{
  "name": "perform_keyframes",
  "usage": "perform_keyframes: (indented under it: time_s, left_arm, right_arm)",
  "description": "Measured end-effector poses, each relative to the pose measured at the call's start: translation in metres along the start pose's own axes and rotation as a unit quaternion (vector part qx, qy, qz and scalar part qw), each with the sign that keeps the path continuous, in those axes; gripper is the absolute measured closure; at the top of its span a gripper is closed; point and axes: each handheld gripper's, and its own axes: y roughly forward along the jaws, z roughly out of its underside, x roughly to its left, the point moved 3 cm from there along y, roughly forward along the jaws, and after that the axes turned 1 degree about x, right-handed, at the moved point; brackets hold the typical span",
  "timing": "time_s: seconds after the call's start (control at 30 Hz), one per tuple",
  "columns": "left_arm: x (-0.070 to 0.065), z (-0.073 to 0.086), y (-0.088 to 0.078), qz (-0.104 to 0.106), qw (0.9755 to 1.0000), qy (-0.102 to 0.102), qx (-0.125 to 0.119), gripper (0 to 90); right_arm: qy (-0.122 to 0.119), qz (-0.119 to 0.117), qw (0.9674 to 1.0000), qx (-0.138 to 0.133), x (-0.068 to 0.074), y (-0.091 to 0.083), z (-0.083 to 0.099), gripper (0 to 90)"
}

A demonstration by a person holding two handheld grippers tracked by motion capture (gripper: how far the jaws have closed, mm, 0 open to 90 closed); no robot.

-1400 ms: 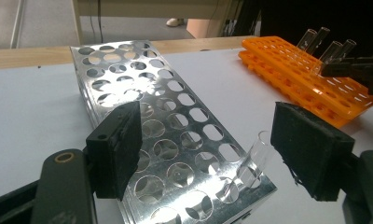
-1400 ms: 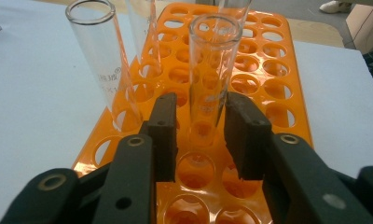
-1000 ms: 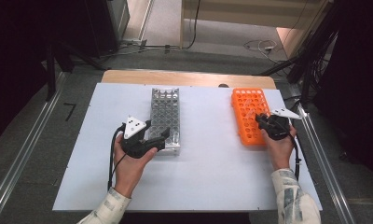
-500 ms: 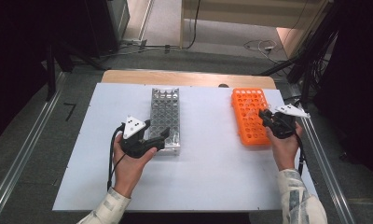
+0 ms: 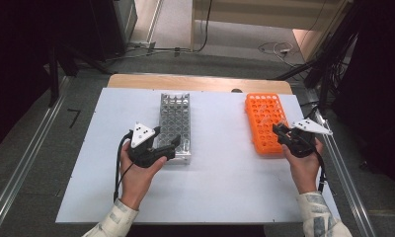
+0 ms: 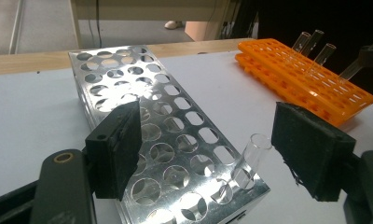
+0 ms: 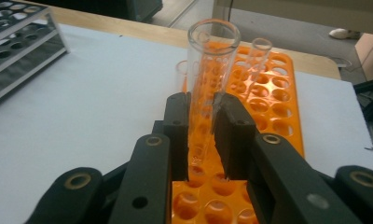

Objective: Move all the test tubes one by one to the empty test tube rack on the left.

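Clear test tube (image 7: 211, 70) clamped upright between the pads of the right gripper (image 7: 202, 135), above the near end of the orange rack (image 7: 268, 88), possibly just clear of its holes. Left gripper (image 6: 208, 149) spread wide around the metal rack's (image 6: 142, 116) near corner, with one tube (image 6: 251, 158) standing there.

Light falls evenly from overhead onto the pale white work surface (image 5: 225, 182), which reads bright while the floor and the room around it sink into near black at the left and right edges of the high view. Shadows under the hands are soft and short. The shiny perforated metal tube rack (image 6: 161, 140) throws white glare off its top plate. In the right gripper view the clear glass test tube (image 7: 208, 84) is sharp, and the background goes soft.
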Motion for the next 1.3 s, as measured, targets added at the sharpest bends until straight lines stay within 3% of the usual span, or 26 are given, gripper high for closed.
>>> perform_keyframes:
  time_s: [0.3, 0.63, 1.07, 1.3]
  left_arm:
    - [-0.003, 0.0, 0.0, 0.008, 1.0, 0.005, 0.001, 23.1]
    - [-0.011, 0.0, 0.0, 0.02, 0.9998, 0.01, 0.002, 22.9]
    - [-0.022, 0.001, 0.001, 0.033, 0.9992, 0.023, 0.004, 23.2]
    - [-0.031, 0.0, 0.002, 0.037, 0.9985, 0.041, 0.001, 24.2]
  right_arm:
    - [-0.021, -0.031, 0.9993, 0.0, 0.024, -0.014, 0.003, 73.2]
    - [-0.051, -0.07, 0.9962, 0.012, 0.06, -0.009, 0.007, 73.2]
    - [-0.087, -0.112, 0.9896, 0.026, 0.102, 0.003, 0.011, 73.2]
    - [-0.099, -0.142, 0.9845, 0.029, 0.127, 0.006, 0.01, 73.2]
